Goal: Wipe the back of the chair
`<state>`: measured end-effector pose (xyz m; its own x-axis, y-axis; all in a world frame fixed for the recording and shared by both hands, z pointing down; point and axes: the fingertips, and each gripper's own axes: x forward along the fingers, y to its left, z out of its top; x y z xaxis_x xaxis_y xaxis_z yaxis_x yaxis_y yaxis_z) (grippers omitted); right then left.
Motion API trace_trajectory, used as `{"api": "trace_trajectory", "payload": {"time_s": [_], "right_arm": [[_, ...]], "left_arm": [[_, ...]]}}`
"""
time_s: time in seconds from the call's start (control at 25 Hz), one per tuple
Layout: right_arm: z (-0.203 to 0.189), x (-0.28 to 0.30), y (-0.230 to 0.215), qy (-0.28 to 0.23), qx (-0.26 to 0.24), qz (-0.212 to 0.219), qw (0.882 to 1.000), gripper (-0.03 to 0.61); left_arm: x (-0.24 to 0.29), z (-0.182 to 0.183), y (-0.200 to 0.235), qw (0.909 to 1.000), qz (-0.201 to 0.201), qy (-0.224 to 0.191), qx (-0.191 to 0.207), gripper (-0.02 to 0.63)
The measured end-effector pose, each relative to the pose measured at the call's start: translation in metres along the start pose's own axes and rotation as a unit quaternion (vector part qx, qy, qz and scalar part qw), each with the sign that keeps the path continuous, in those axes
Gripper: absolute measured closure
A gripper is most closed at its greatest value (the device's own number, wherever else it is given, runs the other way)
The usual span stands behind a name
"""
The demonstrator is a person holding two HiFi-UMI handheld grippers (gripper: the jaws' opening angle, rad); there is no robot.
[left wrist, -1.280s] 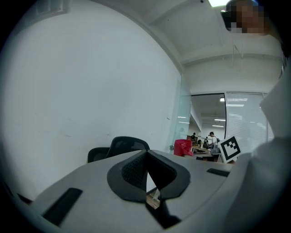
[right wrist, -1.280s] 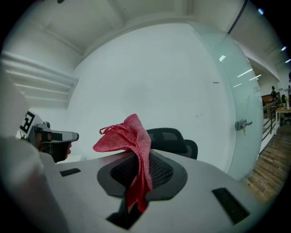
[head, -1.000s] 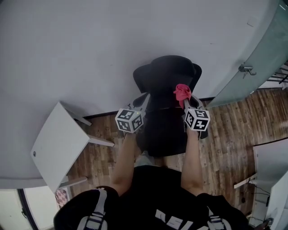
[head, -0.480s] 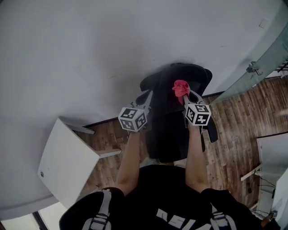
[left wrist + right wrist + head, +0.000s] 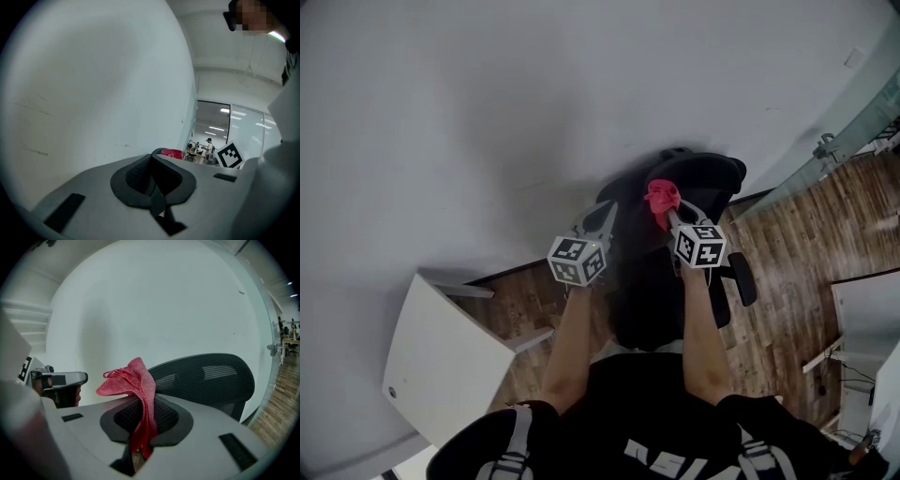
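The left gripper (image 5: 602, 217) is out over the chair (image 5: 712, 178), its fingers (image 5: 140, 174) pressed together with nothing between them. Beside it, the right gripper (image 5: 667, 212) has its fingers clamped on a red cloth (image 5: 661, 193), which bunches above the tips and hangs down between them. The cloth sits just before the chair's black mesh back (image 5: 208, 377), near its top edge; whether they touch can't be told. Behind stands a pale wall (image 5: 487, 94).
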<state>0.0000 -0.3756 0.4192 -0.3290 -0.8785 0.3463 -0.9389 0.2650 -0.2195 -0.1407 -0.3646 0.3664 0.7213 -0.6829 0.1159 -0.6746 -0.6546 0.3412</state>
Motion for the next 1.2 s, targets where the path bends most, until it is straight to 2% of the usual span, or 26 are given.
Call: {"api": "trace_trajectory", "payload": {"time_s": [0.56,0.96,1.2], "right_arm": [[0.002,0.041,-0.006,0.006,0.010,0.003,1.000,0.508],[0.009,0.046,-0.040,0.006,0.039,-0.013,0.999,0.503],[0.015,0.044,-0.062,0.002,0.044,-0.006,0.999,0.500]], "left_arm": [[0.034,-0.016,0.013,0.9997,-0.003,0.016,-0.016,0.589],[0.067,-0.014,-0.010,0.9996,-0.010,0.025,0.001,0.589],[0.084,-0.019,-0.031,0.9992,-0.015,0.033,0.016,0.589]]}}
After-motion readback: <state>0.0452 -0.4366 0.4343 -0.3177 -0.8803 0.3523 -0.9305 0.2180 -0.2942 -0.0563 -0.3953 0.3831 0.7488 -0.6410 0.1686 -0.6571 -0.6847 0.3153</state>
